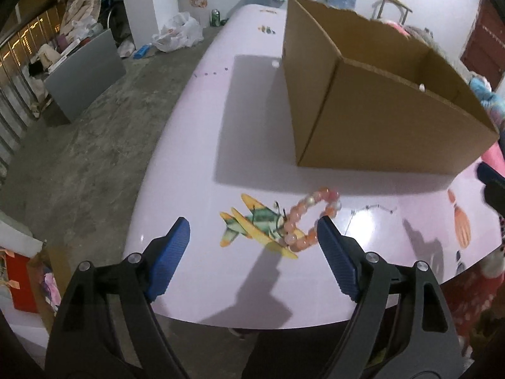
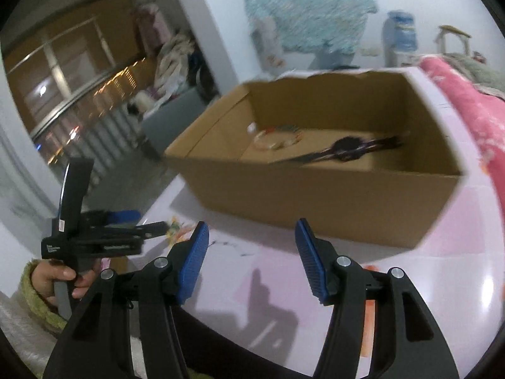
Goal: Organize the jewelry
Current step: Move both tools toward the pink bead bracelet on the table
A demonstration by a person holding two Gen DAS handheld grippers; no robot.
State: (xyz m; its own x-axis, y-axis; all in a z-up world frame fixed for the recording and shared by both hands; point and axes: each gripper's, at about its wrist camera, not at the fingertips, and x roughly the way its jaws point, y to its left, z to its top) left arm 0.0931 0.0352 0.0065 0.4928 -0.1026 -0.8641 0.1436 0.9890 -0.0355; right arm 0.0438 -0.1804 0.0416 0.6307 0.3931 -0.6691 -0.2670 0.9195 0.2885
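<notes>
Pink bead bracelet (image 1: pixel 304 221) lies on table (image 1: pixel 189 126), uncaught; left gripper (image 1: pixel 252 230) gapes, right gripper (image 2: pixel 251 237) empty. Centre pads, then squeeze, carry to cardboard box (image 1: pixel 378 126).

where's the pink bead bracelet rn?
Left wrist view: the bracelet lies on the table, overlapping the airplane sticker, in front of the cardboard box, by the open left gripper's right finger.

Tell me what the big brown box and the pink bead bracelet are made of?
The box looks like plain cardboard: matte brown, with a rough torn top edge and thin folded walls. The bracelet seems to be round, glossy beads, pink and orange, some paler and slightly see-through, so glass, stone or plastic; the picture cannot tell which. A dark cord sticks out of one end.
</notes>
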